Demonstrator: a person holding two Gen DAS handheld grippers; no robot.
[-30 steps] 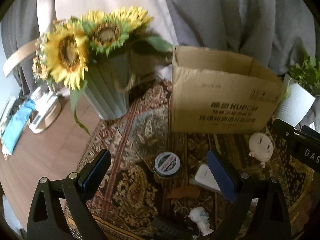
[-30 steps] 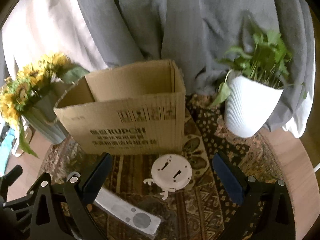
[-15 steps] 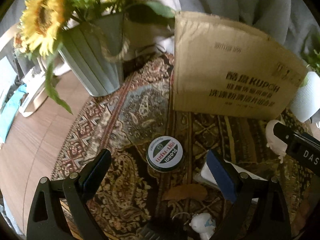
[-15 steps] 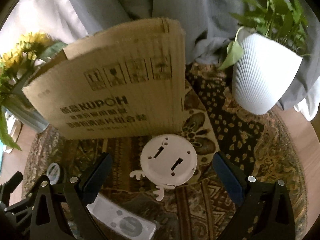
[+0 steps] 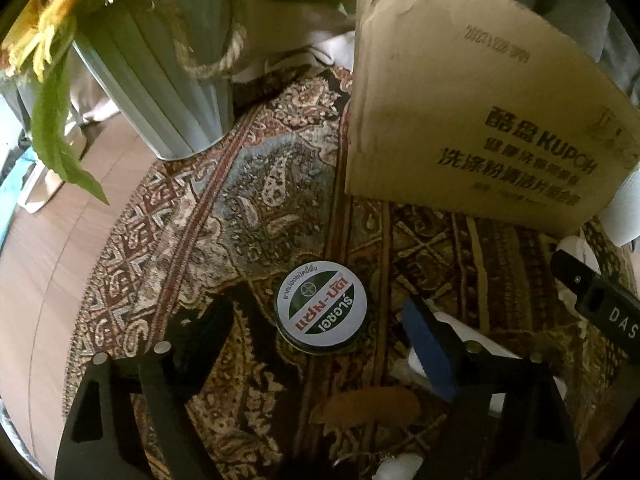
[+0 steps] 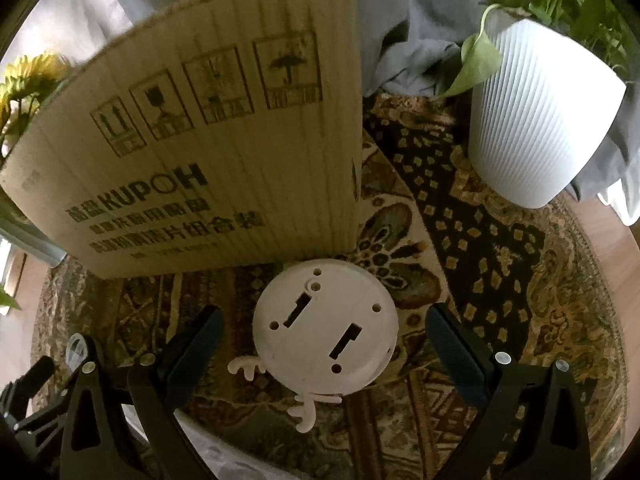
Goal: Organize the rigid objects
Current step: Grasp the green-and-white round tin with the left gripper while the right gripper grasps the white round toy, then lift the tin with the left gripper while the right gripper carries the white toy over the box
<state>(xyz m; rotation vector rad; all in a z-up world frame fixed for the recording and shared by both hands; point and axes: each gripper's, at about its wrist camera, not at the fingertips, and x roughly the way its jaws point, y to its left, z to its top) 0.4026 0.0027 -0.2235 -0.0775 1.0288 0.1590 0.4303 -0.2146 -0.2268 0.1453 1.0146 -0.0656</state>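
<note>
In the left wrist view a round tin (image 5: 322, 309) with a white, green and red label lies on the patterned cloth. My left gripper (image 5: 320, 320) is open, low over the cloth, one finger on each side of the tin. In the right wrist view a white round plastic piece (image 6: 326, 328) with slots and small antler-like prongs lies in front of the cardboard box (image 6: 208, 152). My right gripper (image 6: 326, 332) is open with its fingers on either side of the white piece. The box also shows in the left wrist view (image 5: 480, 112).
A grey ribbed vase (image 5: 160, 80) with sunflowers stands at the left. A white ribbed plant pot (image 6: 536, 128) stands at the right. A white remote (image 5: 472, 336) lies behind my left gripper's right finger. An orange-brown flat piece (image 5: 368, 404) lies near the front. Wooden tabletop (image 5: 44, 260) surrounds the cloth.
Both grippers have moved down and forward. The tin now lies between the left fingers and the white piece between the right fingers. Both stay open.
</note>
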